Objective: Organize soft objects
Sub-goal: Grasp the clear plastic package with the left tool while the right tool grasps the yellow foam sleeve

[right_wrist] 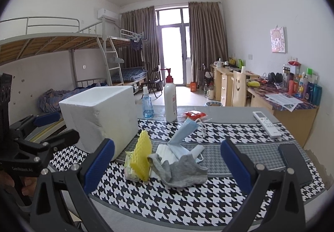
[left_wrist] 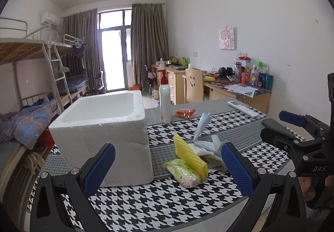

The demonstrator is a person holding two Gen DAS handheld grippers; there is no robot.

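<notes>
A pile of soft things lies on the houndstooth table: a yellow sponge standing on edge, a green tissue pack, a grey sock, blue face masks and white cloth. A white foam box stands open-topped left of the pile. My left gripper is open and empty, just short of the pile. My right gripper is open and empty, framing the sock and sponge.
A white pump bottle, a blue spray bottle and a red snack packet stand behind the pile. A remote and a black phone lie on the right.
</notes>
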